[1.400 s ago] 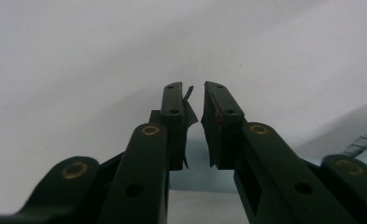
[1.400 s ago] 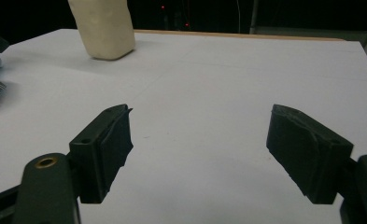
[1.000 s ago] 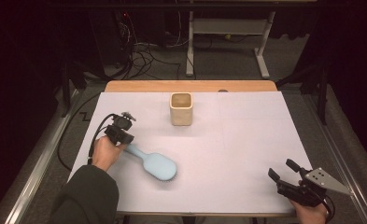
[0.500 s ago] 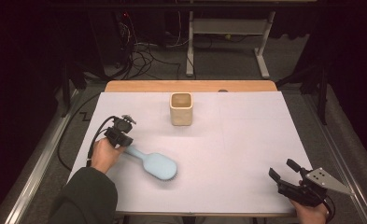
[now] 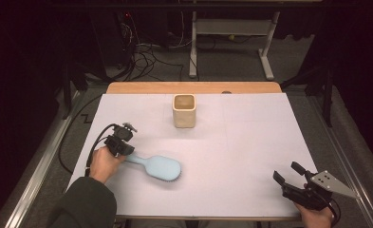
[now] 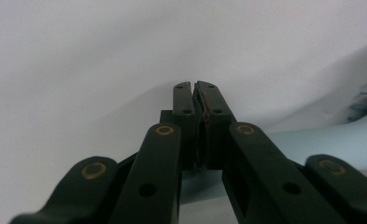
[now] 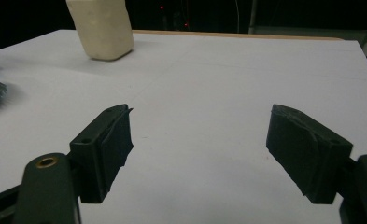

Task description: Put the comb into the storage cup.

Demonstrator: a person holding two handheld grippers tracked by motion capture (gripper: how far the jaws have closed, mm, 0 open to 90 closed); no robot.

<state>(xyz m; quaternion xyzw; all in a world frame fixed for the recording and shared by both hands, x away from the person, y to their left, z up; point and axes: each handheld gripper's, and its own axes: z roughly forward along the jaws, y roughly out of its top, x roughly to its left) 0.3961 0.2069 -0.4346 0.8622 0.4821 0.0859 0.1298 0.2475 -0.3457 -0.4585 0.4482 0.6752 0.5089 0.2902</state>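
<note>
A light blue hairbrush [image 5: 160, 167] lies bristles down on the white table cover, left of centre, with its handle pointing at my left gripper [image 5: 120, 145]. That gripper sits over the handle's end. In the left gripper view my left gripper [image 6: 197, 88] has its jaws pressed together, and the pale blue handle [image 6: 321, 144] runs beneath and behind them. I see nothing between the pads. My right gripper [image 5: 287, 171] rests near the front right corner. Its jaws stand wide apart in the right gripper view [image 7: 200, 135], with bare table between them.
A cream square cup [image 5: 184, 110] stands upright near the back middle, also seen in the right gripper view [image 7: 102, 28]. The white sheet [image 5: 250, 142] covers the table and a wooden edge [image 5: 193, 87] runs along the back. Cables lie on the floor beyond.
My left hand has edged slightly toward the near side, over the brush handle. The brush, the cup and my right gripper have stayed put.
</note>
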